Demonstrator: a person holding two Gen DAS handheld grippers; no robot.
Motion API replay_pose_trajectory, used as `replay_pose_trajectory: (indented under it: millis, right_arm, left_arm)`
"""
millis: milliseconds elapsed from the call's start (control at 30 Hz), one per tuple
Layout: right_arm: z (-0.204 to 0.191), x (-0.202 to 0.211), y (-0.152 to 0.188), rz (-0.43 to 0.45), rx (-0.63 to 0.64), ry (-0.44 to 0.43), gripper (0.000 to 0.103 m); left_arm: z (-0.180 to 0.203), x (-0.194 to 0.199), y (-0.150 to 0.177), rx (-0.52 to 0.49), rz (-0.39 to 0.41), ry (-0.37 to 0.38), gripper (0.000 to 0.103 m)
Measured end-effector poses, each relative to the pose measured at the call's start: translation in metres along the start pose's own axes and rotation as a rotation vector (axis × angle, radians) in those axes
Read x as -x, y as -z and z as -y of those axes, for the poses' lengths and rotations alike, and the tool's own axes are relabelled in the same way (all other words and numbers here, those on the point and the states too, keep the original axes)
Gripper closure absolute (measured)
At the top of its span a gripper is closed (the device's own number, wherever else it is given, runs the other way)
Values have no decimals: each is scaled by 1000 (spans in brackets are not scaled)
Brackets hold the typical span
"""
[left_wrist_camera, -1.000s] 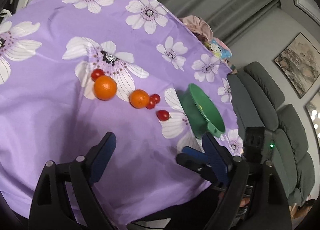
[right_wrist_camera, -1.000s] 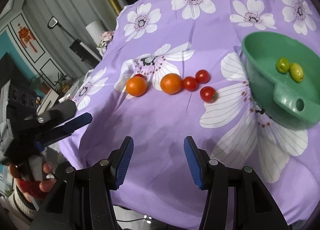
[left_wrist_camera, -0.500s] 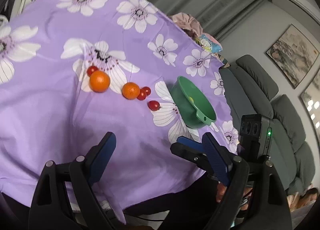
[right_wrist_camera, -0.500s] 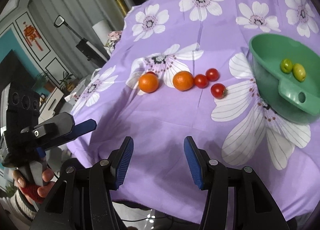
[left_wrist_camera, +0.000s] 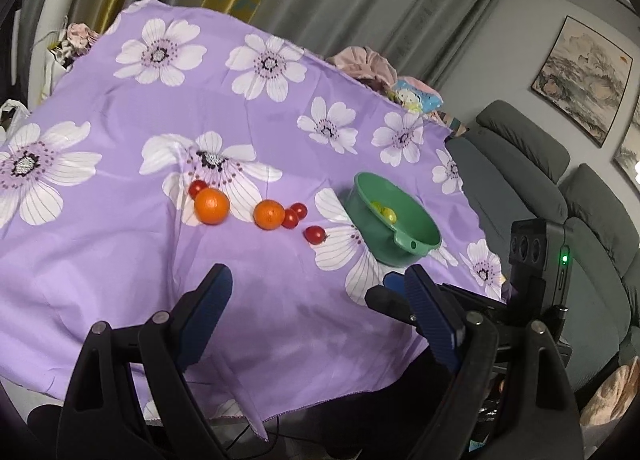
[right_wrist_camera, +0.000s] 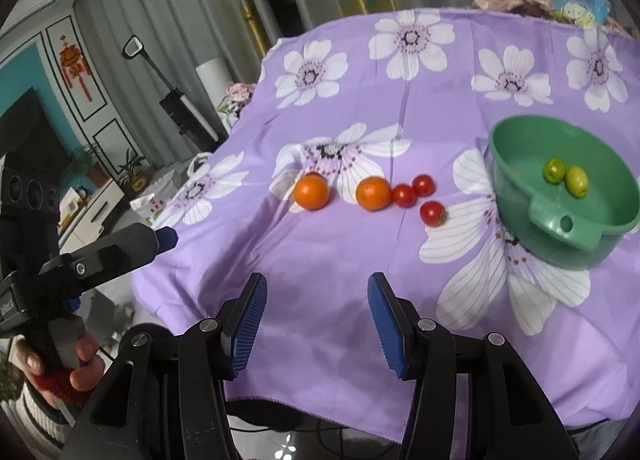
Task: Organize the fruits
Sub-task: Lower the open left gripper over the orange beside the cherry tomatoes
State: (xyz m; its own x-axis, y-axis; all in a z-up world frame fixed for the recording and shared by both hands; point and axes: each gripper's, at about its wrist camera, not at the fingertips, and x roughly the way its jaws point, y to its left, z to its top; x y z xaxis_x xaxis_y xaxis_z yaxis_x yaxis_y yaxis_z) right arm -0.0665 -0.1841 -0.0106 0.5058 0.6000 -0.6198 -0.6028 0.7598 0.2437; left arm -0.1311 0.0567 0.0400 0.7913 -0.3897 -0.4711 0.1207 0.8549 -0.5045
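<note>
Two glossy round oranges (right_wrist_camera: 311, 191) on flowered purple cloth (right_wrist_camera: 320, 252), smooth green plastic bowl (right_wrist_camera: 520, 147), both grippers' ribbed blue fingers (right_wrist_camera: 248, 320) apart, empty

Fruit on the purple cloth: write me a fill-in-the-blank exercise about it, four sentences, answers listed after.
1. The green bowl holds ____ small green fruits.
2. The number of oranges lying on the flowered cloth is ____.
3. The small tomato nearest the bowl is coloured ____.
4. Both the left gripper and the right gripper hold ____.

Missing words: two; two; red; nothing
</note>
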Motion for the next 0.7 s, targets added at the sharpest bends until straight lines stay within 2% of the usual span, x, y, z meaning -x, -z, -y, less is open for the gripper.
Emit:
replay_pose_trajectory:
  millis: [100, 200, 500, 700]
  right_arm:
    - [-3, 5, -1, 15, 7, -2, 50]
    - [-2, 8, 3, 29, 5, -9, 50]
    - [12, 5, 9, 9, -24, -29, 50]
    - [25, 0, 7, -5, -35, 8, 50]
  left_arm:
    - [-1, 5, 2, 15, -1, 4, 15]
    - [-2, 6, 5, 8, -9, -25, 15]
    - [-6, -1, 8, 45, -39, -74, 15]
    - [-10, -21, -3, 38, -56, -73, 15]
